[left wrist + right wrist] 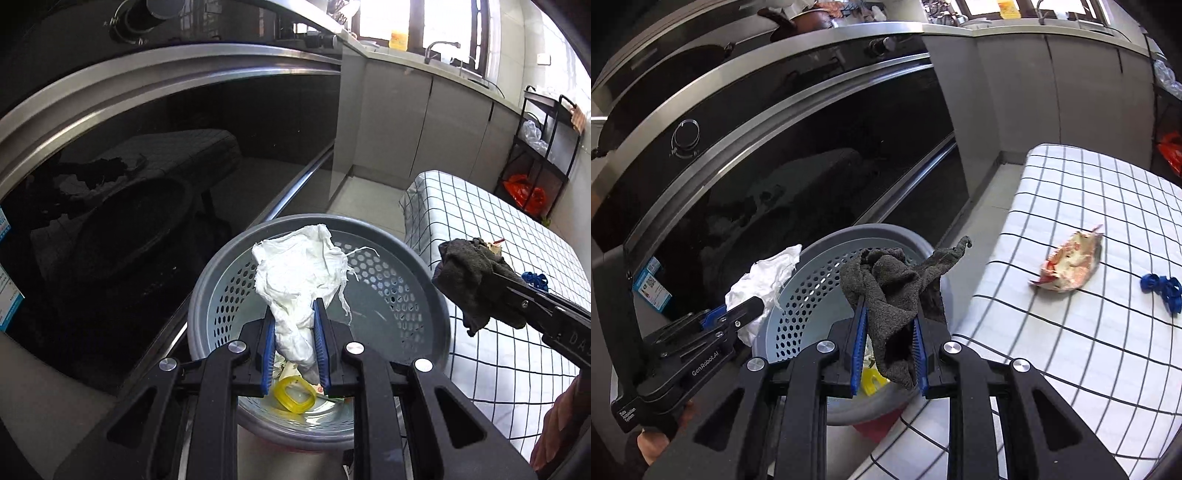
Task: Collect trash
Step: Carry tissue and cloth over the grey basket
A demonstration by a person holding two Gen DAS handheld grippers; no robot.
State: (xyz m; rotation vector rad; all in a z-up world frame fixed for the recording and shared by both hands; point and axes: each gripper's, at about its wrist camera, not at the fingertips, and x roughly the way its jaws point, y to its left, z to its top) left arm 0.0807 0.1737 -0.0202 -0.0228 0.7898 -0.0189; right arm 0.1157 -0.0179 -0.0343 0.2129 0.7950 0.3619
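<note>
My left gripper (pixel 294 306) is shut on a crumpled white tissue (pixel 301 273) and holds it over the mouth of a grey perforated bin (pixel 417 332). A yellow ring (pixel 293 397) and other scraps lie at the bin's bottom. My right gripper (pixel 891 321) is shut on a dark grey rag (pixel 892 291), above the bin's (pixel 798 295) right rim. In the left wrist view the right gripper (pixel 480 273) comes in from the right with the rag (pixel 472 280). The right wrist view shows the left gripper (pixel 757 302) with the tissue (pixel 764 277) at the left.
A table with a white checked cloth (pixel 1052 332) stands right of the bin; on it lie a crumpled red-and-white wrapper (pixel 1071 264) and a blue ribbon piece (pixel 1161 286). A black glass oven front (pixel 166 184) is close behind the bin. A black rack (pixel 535 155) stands far right.
</note>
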